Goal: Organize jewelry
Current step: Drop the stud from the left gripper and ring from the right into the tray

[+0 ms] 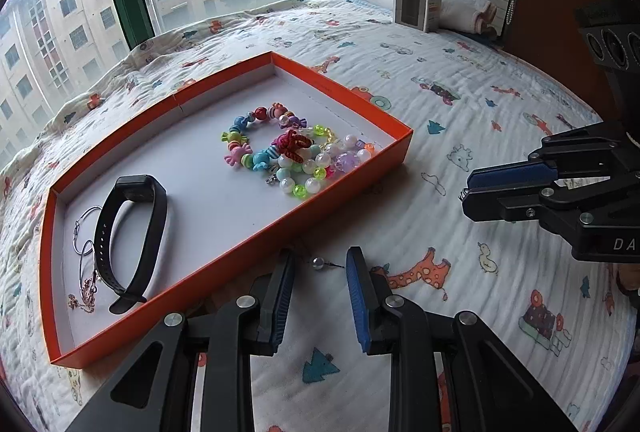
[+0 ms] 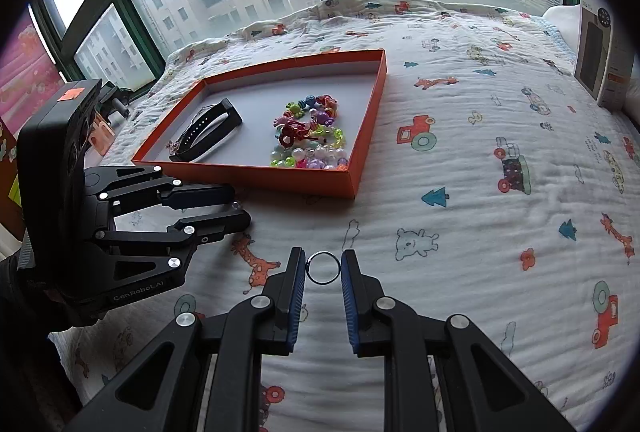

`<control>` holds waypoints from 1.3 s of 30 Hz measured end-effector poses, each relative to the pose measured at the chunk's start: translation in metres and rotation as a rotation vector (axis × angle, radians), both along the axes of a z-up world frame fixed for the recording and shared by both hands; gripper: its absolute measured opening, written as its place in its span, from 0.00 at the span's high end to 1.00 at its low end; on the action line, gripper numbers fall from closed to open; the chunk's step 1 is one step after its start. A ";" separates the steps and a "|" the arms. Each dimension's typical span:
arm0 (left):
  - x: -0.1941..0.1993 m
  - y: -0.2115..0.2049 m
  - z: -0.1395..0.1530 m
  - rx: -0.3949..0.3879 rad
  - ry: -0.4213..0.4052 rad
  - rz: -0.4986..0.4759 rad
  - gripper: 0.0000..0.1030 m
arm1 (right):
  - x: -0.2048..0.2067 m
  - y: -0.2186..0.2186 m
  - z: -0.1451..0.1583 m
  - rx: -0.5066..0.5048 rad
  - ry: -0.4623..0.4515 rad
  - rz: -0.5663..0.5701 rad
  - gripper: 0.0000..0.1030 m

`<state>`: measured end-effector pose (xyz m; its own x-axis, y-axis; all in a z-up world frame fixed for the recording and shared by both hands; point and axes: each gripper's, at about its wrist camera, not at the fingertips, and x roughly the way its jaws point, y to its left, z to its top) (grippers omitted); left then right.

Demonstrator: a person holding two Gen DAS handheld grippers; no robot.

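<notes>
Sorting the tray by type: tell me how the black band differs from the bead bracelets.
The black band is one plain colour; the bead bracelets are many-coloured and glossy. The band is a single flat strap loop; the bracelets lie heaped together. Both lie inside the orange tray, at opposite ends.

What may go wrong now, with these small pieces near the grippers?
1. The ring touches the right gripper only at its fingertips, so it may slip onto the blanket.
2. The small pearl pin between the left gripper tips may roll away.
3. The orange tray wall stands close; carried pieces may catch it.
</notes>
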<state>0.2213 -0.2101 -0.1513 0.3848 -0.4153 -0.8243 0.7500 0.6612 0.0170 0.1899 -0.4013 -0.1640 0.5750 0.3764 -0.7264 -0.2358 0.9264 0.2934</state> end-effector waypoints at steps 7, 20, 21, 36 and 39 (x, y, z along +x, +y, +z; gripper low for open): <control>0.001 0.001 0.000 0.000 -0.005 -0.010 0.67 | 0.000 0.001 0.001 0.003 0.000 0.001 0.79; -0.002 0.002 -0.001 -0.001 -0.029 -0.043 0.66 | 0.000 0.001 0.001 0.001 0.000 -0.003 0.79; -0.002 0.002 -0.001 -0.003 -0.027 -0.050 0.66 | 0.000 0.001 0.001 0.001 -0.001 -0.003 0.79; -0.006 0.002 0.000 -0.026 -0.022 -0.064 0.82 | 0.000 -0.001 0.003 -0.009 -0.005 -0.008 0.79; -0.008 0.005 0.000 -0.035 -0.012 -0.042 0.82 | -0.003 0.000 0.006 -0.008 -0.010 -0.009 0.79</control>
<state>0.2136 -0.2049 -0.1509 0.3763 -0.4600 -0.8042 0.7769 0.6296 0.0034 0.1870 -0.4015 -0.1575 0.5851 0.3658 -0.7237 -0.2305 0.9307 0.2841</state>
